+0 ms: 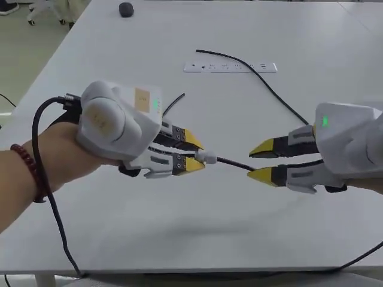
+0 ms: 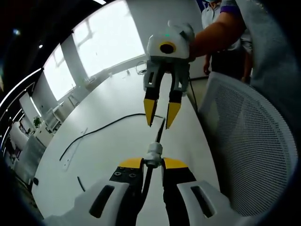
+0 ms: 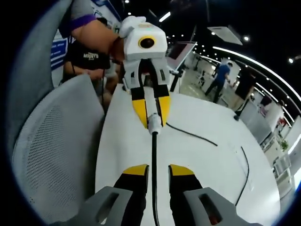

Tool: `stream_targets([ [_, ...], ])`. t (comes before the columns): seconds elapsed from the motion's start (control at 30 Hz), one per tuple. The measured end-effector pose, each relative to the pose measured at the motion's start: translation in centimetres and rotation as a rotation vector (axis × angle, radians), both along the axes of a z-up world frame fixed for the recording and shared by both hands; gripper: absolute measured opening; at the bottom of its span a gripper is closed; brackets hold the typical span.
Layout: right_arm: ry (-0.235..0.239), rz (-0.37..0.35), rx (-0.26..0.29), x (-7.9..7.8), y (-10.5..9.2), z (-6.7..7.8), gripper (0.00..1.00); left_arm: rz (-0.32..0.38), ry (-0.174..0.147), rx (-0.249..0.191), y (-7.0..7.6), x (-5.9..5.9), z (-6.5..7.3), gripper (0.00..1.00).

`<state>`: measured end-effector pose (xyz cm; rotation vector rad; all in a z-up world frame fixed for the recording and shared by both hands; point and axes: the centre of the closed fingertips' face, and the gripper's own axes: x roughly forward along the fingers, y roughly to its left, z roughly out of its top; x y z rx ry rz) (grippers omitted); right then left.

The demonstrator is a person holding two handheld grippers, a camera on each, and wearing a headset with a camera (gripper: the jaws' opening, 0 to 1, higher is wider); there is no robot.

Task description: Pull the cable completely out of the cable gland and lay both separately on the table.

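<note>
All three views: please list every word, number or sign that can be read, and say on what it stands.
Nothing can be read for certain.
Blurred, unreadable: the sticker on the left gripper.
Too small to read: the marks on the power strip.
Too blurred to read: the white print on the dark shirt of a person, in the right gripper view.
</note>
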<state>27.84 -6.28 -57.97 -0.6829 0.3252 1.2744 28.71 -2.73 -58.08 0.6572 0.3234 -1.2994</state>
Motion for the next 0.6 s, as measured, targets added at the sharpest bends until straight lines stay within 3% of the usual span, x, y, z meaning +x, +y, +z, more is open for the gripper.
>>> stream_targets([
  [0.07,0.009,0.022,0.009,-0.4,0.9,0.3,0.11,0.000,0.001,-0.003,0.0,0.0,0.0,0.15],
  [0.13,-0.018,0.040,0.002,-0.4,1.5,0.4,0.10,-0.002,0.000,0.002,0.0,0.0,0.0,0.15],
  [0.17,-0.002,0.046,-0.005,-0.5,1.7,0.2,0.10,-0.002,0.000,0.001,0.0,0.0,0.0,0.15],
  [0.43,-0.027,0.045,-0.015,0.0,1.9,0.2,0.07,-0.006,0.002,-0.001,-0.1,0.0,0.0,0.15],
  [0.6,-0.018,0.048,-0.021,0.0,2.0,0.0,0.06,-0.009,0.003,0.000,-0.2,0.0,-0.1,0.15],
])
